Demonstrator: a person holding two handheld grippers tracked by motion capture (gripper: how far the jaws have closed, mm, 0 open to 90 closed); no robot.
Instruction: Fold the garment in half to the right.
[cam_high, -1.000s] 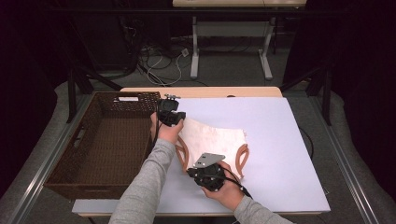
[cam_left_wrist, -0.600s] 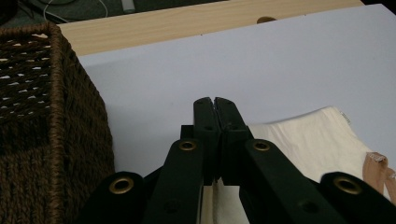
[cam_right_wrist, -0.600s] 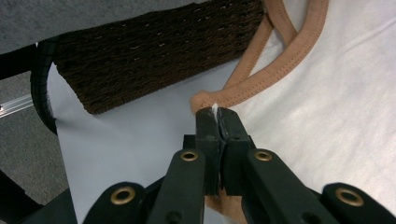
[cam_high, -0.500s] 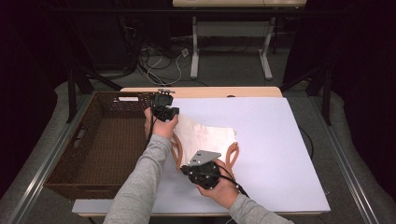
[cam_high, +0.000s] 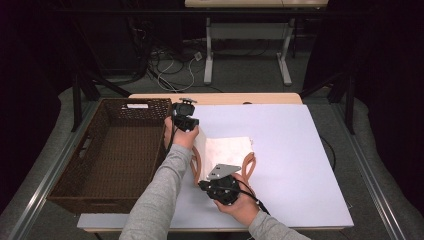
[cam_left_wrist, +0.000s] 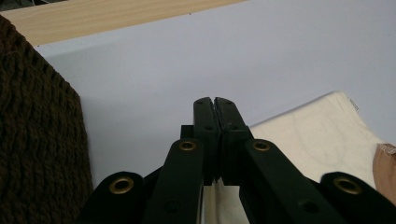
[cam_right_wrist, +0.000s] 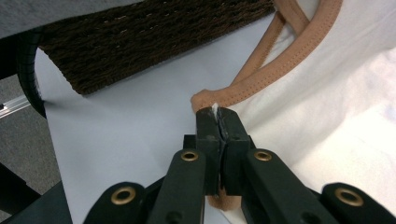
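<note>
Clearly both claws are clenched on the cloth: the right gripper (cam_right_wrist: 217, 113) pinches its tan trim (cam_right_wrist: 280, 65), the left gripper (cam_left_wrist: 215, 103) a far corner. The cloth (cam_high: 227, 150) lies at 3 o'clock from the basket (cam_high: 120, 150). It looks light and limp, best held by the hems.

jaws: the left gripper (cam_left_wrist: 215, 103) has them pressed together, cream fabric showing between them lower down
cloth (cam_left_wrist: 317, 140): cream, lying at the right, tan trim (cam_left_wrist: 385, 163) at its edge
basket (cam_left_wrist: 39, 140): dark wicker wall, left
table (cam_left_wrist: 196, 56): pale surface, wooden far edge
</note>
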